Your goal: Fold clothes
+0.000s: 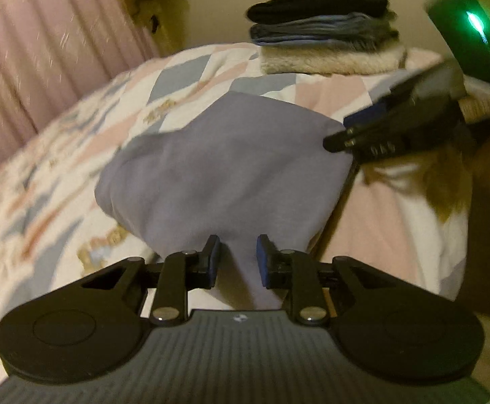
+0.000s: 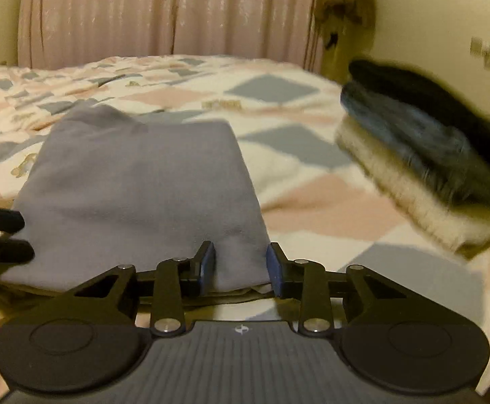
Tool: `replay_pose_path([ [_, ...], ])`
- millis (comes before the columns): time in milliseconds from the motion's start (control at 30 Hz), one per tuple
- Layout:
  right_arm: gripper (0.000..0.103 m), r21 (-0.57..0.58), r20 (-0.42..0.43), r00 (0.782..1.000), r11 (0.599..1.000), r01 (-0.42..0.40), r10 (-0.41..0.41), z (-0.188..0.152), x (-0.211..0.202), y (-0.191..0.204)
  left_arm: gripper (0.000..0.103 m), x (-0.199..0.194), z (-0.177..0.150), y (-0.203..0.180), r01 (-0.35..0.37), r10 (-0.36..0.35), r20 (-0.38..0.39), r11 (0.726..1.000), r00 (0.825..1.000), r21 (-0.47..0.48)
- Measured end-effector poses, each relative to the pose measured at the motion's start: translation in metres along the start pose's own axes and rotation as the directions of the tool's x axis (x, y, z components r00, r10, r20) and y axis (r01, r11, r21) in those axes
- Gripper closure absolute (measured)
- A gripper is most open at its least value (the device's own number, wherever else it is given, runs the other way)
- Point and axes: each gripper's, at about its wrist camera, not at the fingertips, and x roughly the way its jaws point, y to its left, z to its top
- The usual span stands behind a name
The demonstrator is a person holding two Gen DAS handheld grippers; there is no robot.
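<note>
The patterned bed (image 2: 299, 181) carries a folded grey garment (image 2: 137, 188), its near edge between the spread fingers of both the left gripper (image 1: 237, 259) and right gripper (image 2: 241, 264), pads apparently not pressing; the far-right stack of folded clothes (image 2: 426, 155) is blurred

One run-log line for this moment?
garment: grey-blue garment folded on bed | left hand-held gripper: open | right hand-held gripper: open | stack: behind

A bed (image 2: 295, 175) carried everything, spread with a quilt (image 1: 76, 155) patterned in pink, grey-blue and white diamonds. On it lay a folded grey-lilac garment (image 2: 137, 181). Well apart from it sat a stack of folded clothes (image 2: 426, 155): cream fleece at the bottom, blue in the middle, black on top.
</note>
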Motion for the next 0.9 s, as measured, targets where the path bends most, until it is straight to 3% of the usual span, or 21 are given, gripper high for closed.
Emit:
replay_pose_path([
  [67, 0.07, 0.017, -0.004, 1.0, 1.0, -0.026, 0.026, -0.002, 0.003, -0.006, 0.081, -0.009, 0.0, 0.003, 0.004, -0.004, 0.03, 1.0, 1.0, 0.027],
  [167, 0.068, 0.027, -0.017, 0.999, 0.998, -0.05, 0.051, -0.001, 0.003, -0.011, 0.08, -0.019, 0.004, 0.039, 0.07, -0.064, 0.068, 0.994, 0.996, -0.089],
  [233, 0.068, 0.037, -0.014, 0.998, 0.998, -0.058, 0.058, -0.002, 0.003, -0.013, 0.081, -0.014, 0.014, 0.07, 0.073, -0.06, 0.08, 0.982, 0.995, -0.174],
  [300, 0.066, 0.047, -0.014, 0.998, 0.997, -0.06, 0.061, -0.002, 0.004, -0.014, 0.082, -0.008, 0.024, 0.088, 0.05, -0.033, 0.099, 0.983, 0.995, -0.175],
  [367, 0.058, 0.057, -0.022, 0.999, 0.998, -0.036, 0.037, 0.007, 0.0, -0.014, 0.082, 0.0, 0.033, 0.099, 0.029, -0.011, 0.119, 0.988, 0.993, -0.15],
  [500, 0.059, 0.012, 0.11, 0.989, 0.995, 0.1, -0.101, 0.032, -0.025, 0.003, 0.081, 0.027, 0.048, 0.107, 0.058, -0.043, 0.132, 0.992, 0.99, -0.115],
  [567, 0.062, -0.054, 0.154, 0.986, 0.996, 0.073, -0.064, 0.044, -0.024, 0.017, 0.081, 0.043, 0.05, 0.106, 0.043, -0.031, 0.107, 0.993, 0.994, -0.109],
  [700, 0.077, -0.169, 0.134, 0.991, 0.986, 0.0, 0.023, 0.063, 0.012, 0.036, 0.082, 0.08, 0.049, 0.116, 0.06, -0.048, 0.074, 0.983, 0.996, -0.176],
  [833, 0.08, -0.099, -0.006, 0.997, 0.992, -0.079, 0.079, 0.062, 0.06, 0.018, 0.081, 0.115, 0.045, 0.122, 0.07, -0.069, 0.011, 0.975, 0.998, -0.211],
  [900, 0.082, -0.06, -0.006, 0.996, 0.994, -0.093, 0.093, 0.057, 0.063, 0.009, 0.08, 0.12, 0.047, 0.125, 0.052, -0.054, -0.004, 0.972, 0.999, -0.228],
])
